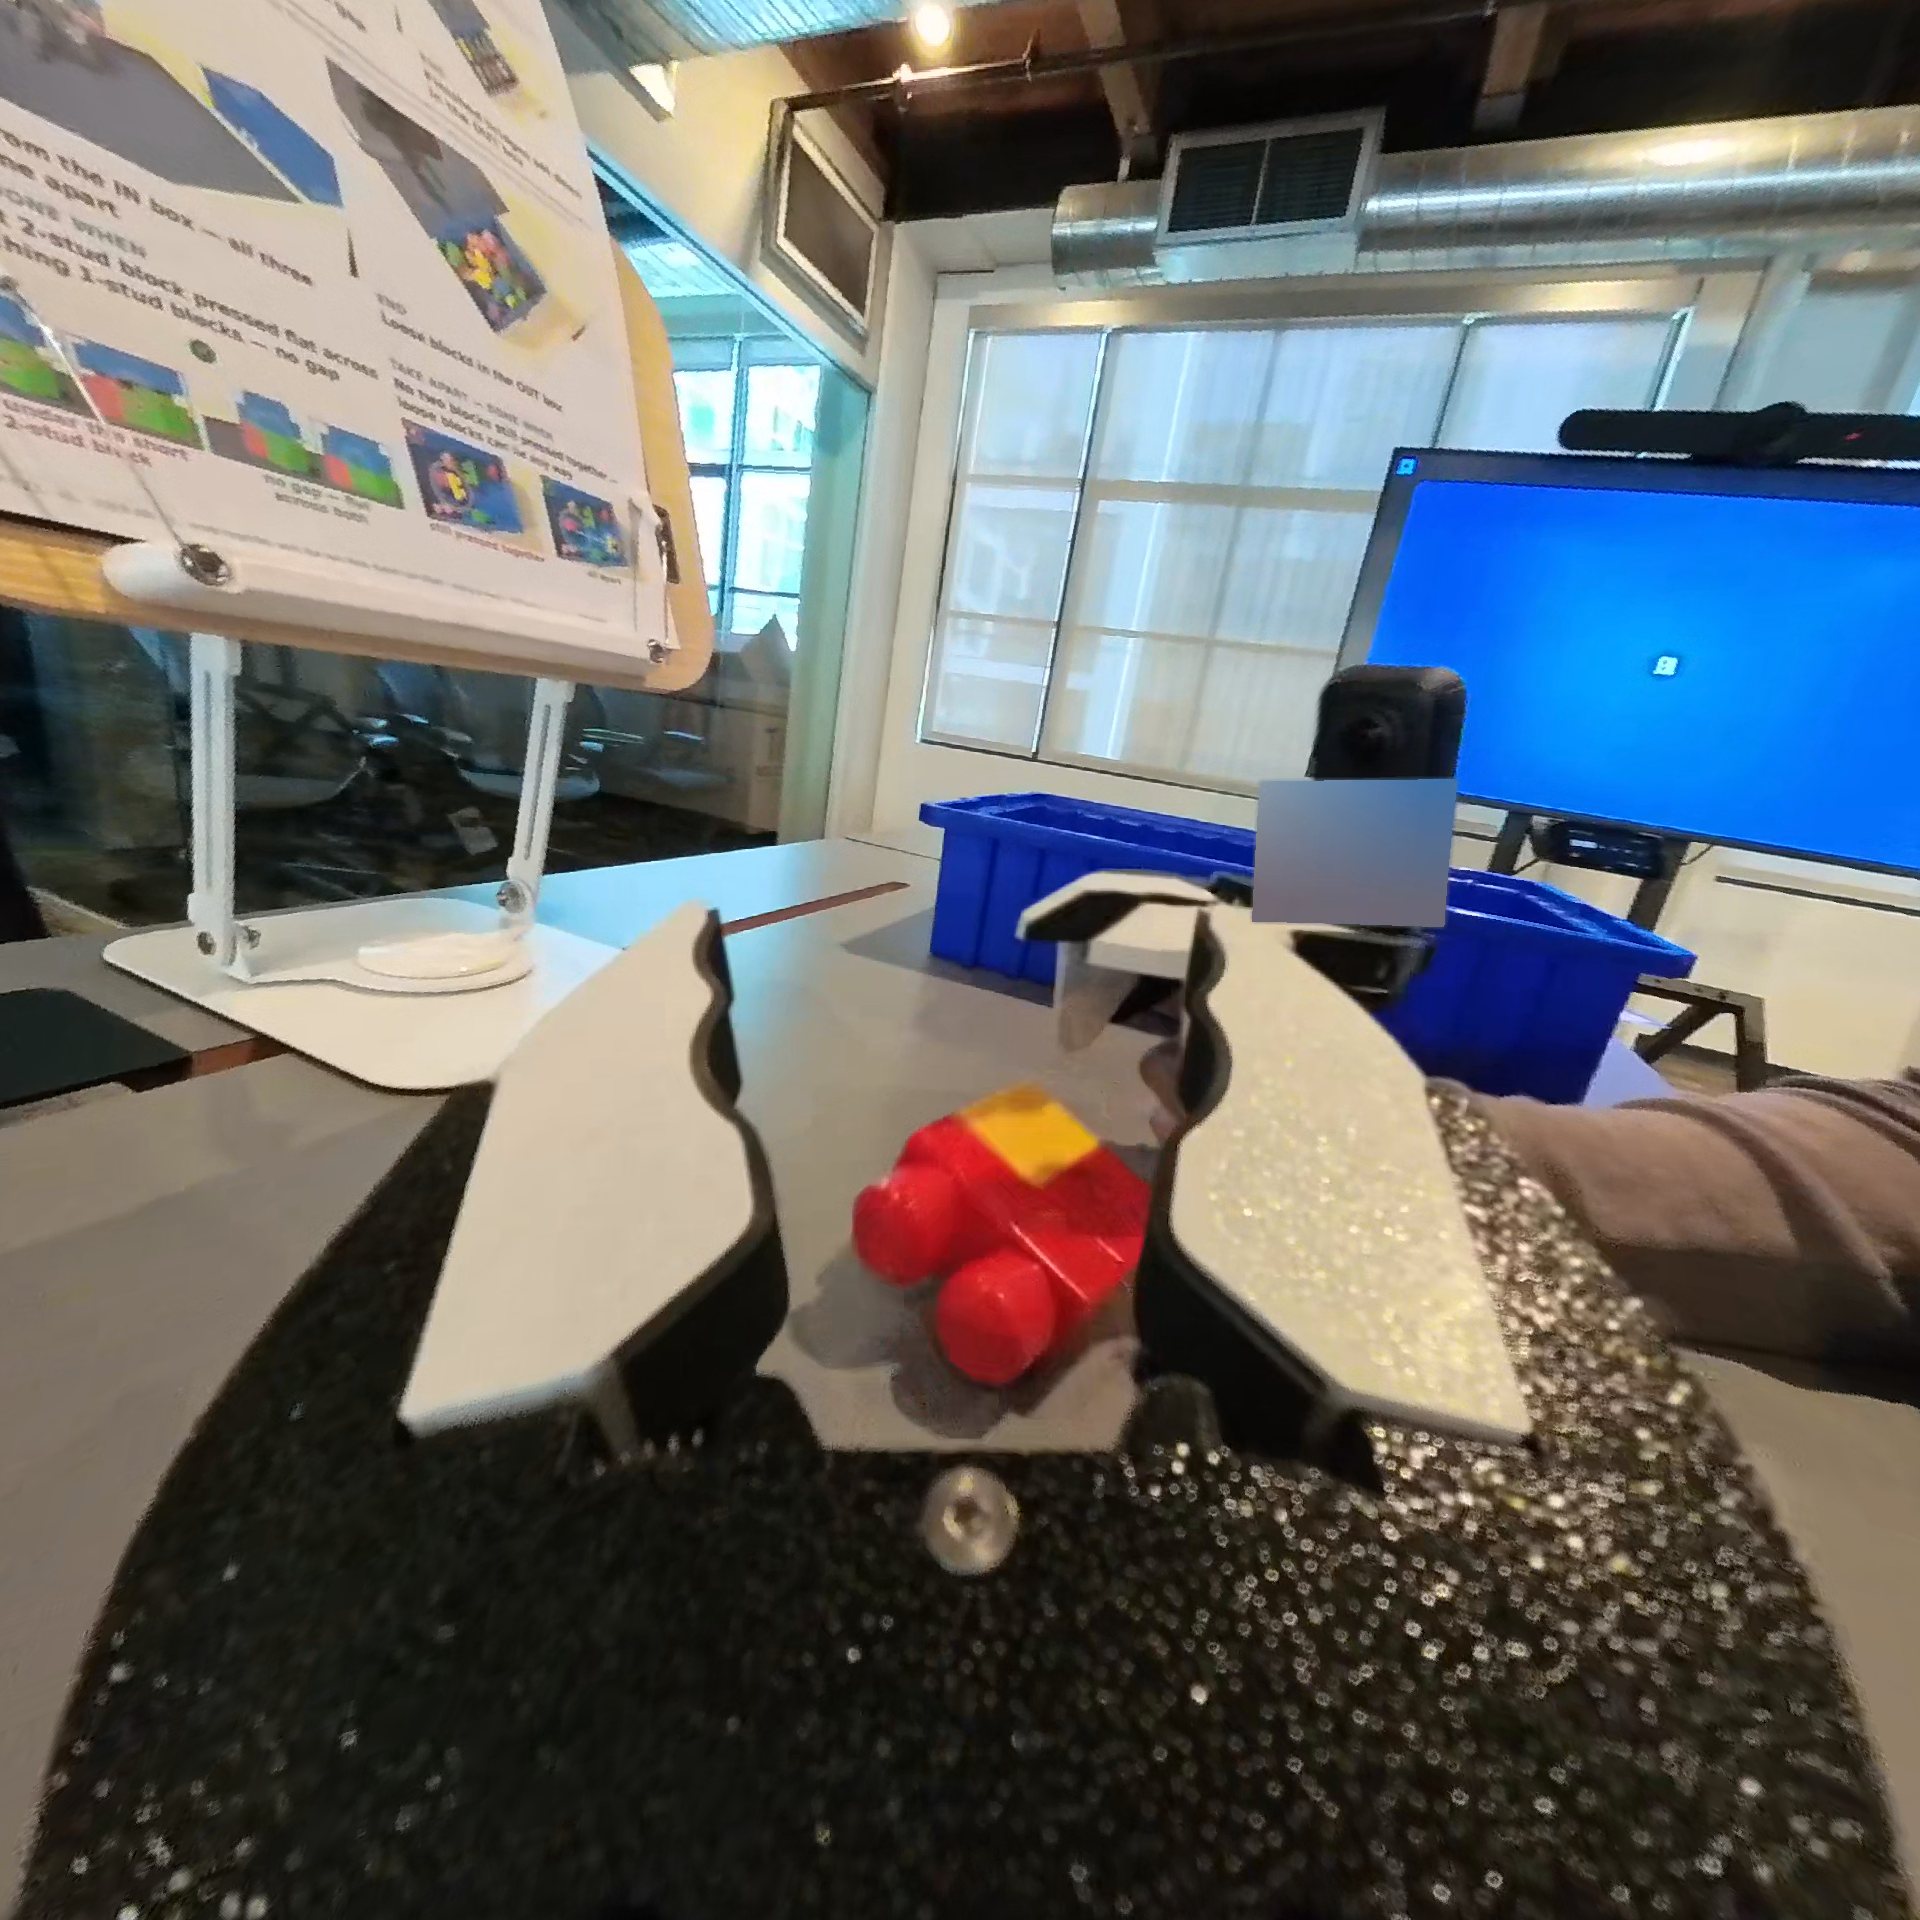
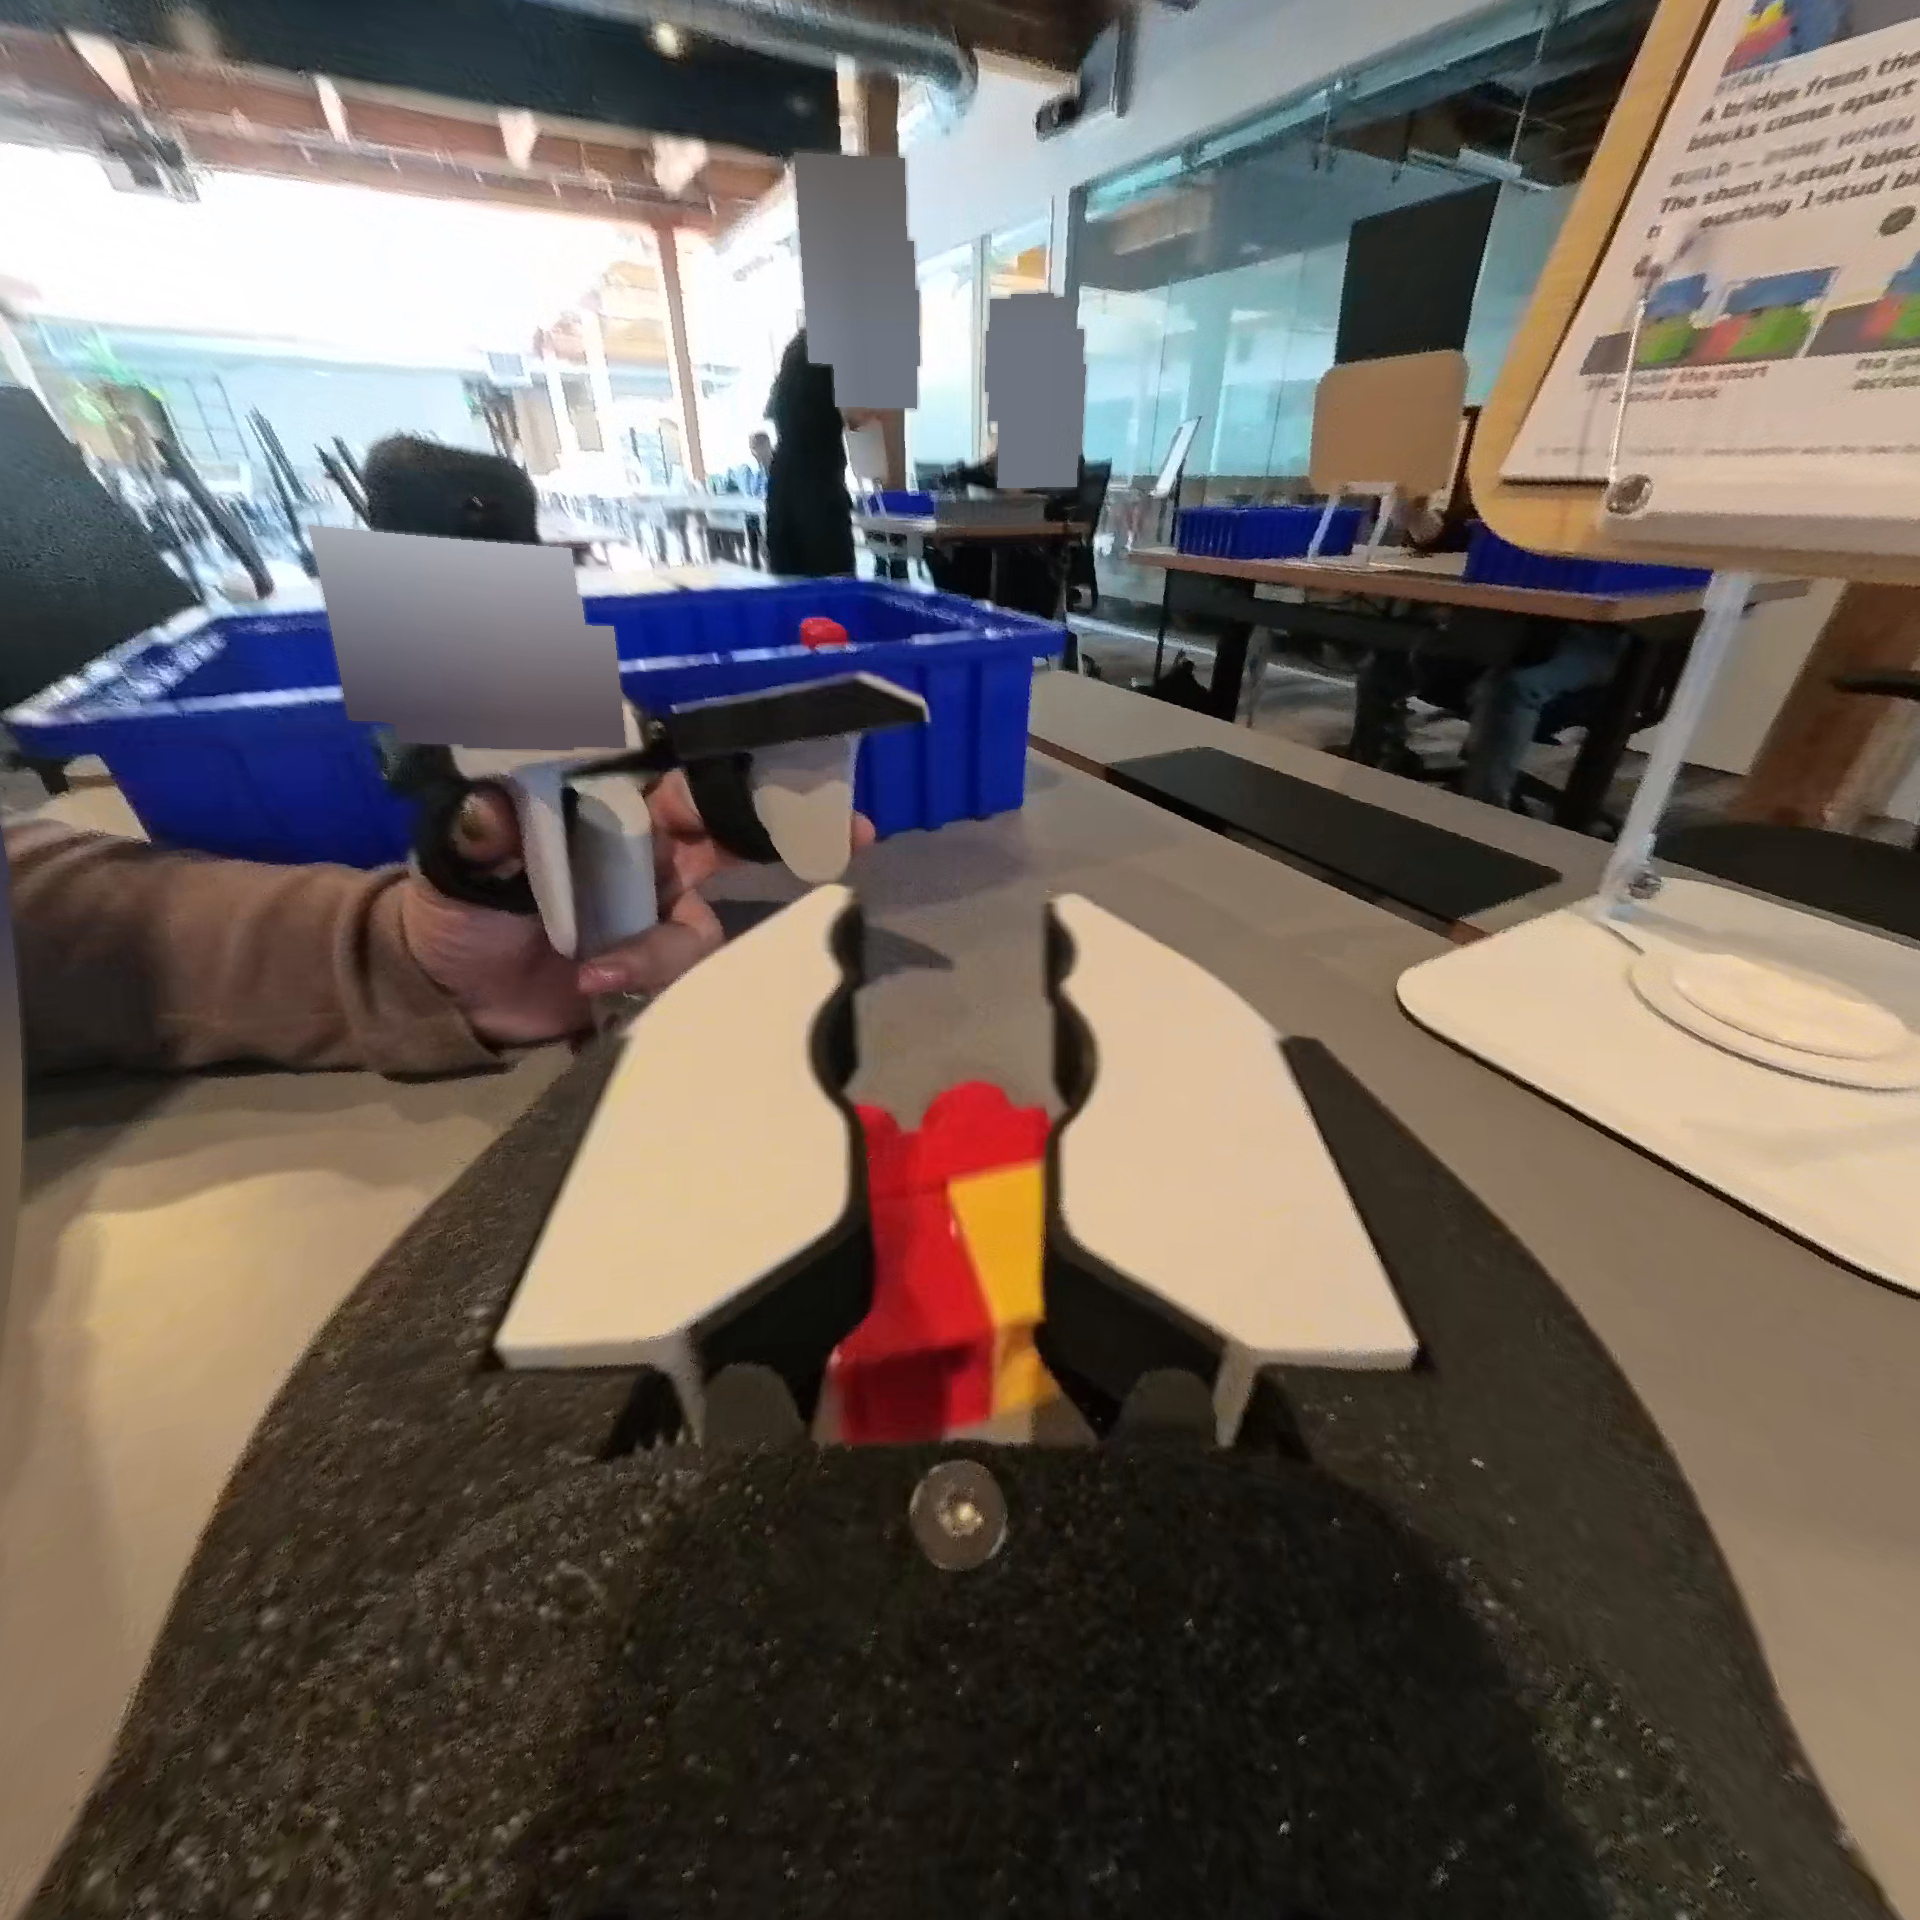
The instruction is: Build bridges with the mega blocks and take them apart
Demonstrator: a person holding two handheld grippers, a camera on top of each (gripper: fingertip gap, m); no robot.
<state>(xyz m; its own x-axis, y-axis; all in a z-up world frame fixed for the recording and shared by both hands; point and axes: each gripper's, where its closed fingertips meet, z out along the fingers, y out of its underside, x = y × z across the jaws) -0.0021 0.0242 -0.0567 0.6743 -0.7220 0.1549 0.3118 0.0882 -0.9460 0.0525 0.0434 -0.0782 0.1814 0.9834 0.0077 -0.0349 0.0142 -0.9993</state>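
Sitting clamped deep between the fingers of the right hand-held gripper: a small block cluster, red block on the left and yellow block pressed to its right side, both fingers touching it, red studs pointing away from the camera. Narrowed to the width of that cluster, no wider.

Showing in the left wrist view between the spread fingers of the left hand-held gripper: the same red block, two round studs aimed at the lens, the yellow block lying on its upper far side. Standing wide apart, these fingers; the left finger well clear of the block, the right finger just beside it, contact impossible to tell. Gripping nothing.

Hovering low over the grey bench, both tools facing each other, each carried by a hand in a brownish sleeve.

Standing farther back on the bench: a blue bin behind the right tool, another blue bin behind the left tool with something small and red inside, and a white stand holding instruction sheets.

Glowing blue at the far wall: a large screen.
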